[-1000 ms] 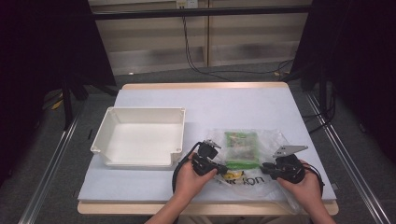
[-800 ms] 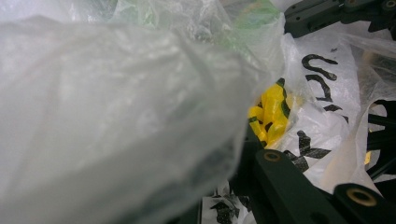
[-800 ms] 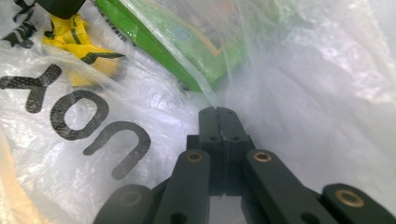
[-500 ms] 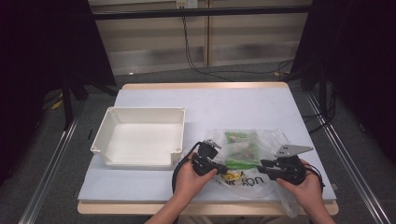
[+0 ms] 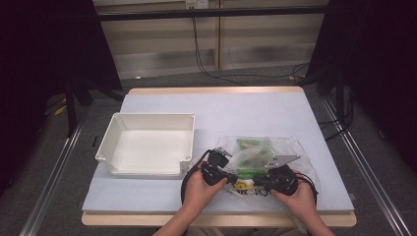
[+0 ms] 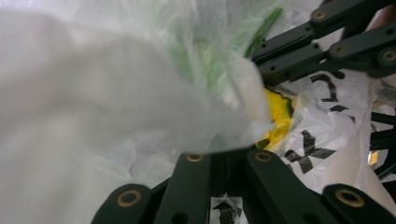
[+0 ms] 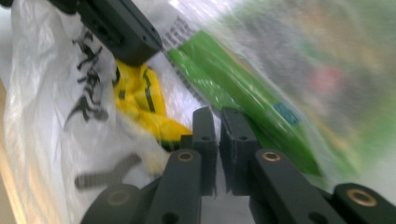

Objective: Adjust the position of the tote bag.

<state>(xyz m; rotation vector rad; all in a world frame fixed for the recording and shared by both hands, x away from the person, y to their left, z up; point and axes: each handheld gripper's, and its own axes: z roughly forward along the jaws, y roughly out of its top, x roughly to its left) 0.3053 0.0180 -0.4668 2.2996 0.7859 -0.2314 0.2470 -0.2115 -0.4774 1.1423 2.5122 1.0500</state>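
A clear plastic bag (image 5: 278,150) with black lettering lies on the table's near right. It holds green packets (image 5: 253,145) and a yellow one (image 5: 241,184). My left gripper (image 5: 228,174) is at the bag's near left edge, and its jaws have just closed. In the left gripper view, film (image 6: 93,93) bunches out from the shut left gripper (image 6: 229,156). My right gripper (image 5: 256,182) points left toward it, and its jaws have also just closed. In the right gripper view, the right gripper (image 7: 217,114) pinches film beside a green packet (image 7: 243,93) and the yellow packet (image 7: 140,102).
An empty white tray (image 5: 147,120) stands on the left of the pale table (image 5: 221,105), close to my left hand. The table's wooden front edge (image 5: 216,219) runs just below both hands. Cables hang behind the table.
My right gripper has slid left along the bag's near edge and now sits close to the left gripper. The left hand has kept its place.
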